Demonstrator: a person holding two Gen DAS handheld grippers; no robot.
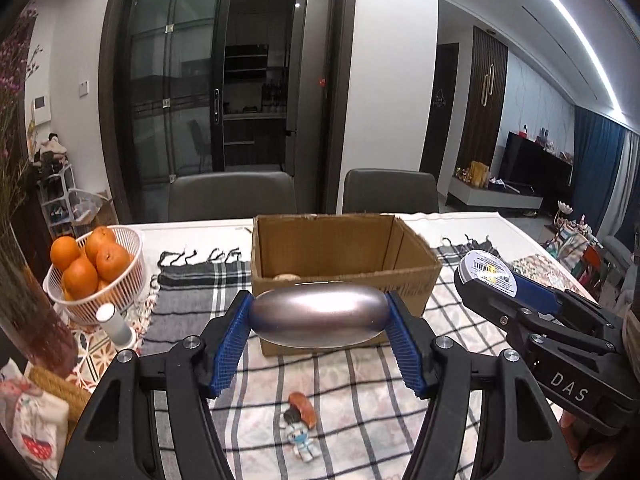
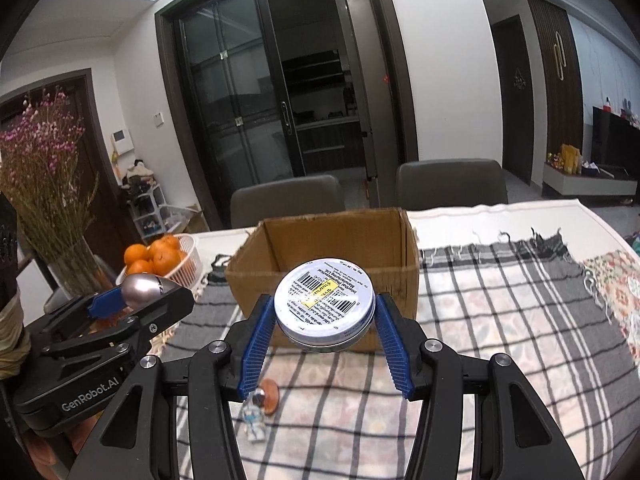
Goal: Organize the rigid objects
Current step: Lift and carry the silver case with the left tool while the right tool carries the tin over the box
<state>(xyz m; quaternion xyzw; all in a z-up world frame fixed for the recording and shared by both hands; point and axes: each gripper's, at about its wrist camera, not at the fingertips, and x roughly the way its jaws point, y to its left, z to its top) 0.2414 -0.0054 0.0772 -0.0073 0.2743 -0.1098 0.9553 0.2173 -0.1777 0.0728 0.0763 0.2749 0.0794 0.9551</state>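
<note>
Left fingers point(image 1: 318, 322) clamp one silver oval case point(image 1: 318, 314); right fingers point(image 2: 325, 320) clamp one tin point(image 2: 325, 307).

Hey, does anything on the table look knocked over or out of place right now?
Yes: a small figurine lies tipped on its side on the checked cloth, in front of the cardboard box, not yet put away.
</note>
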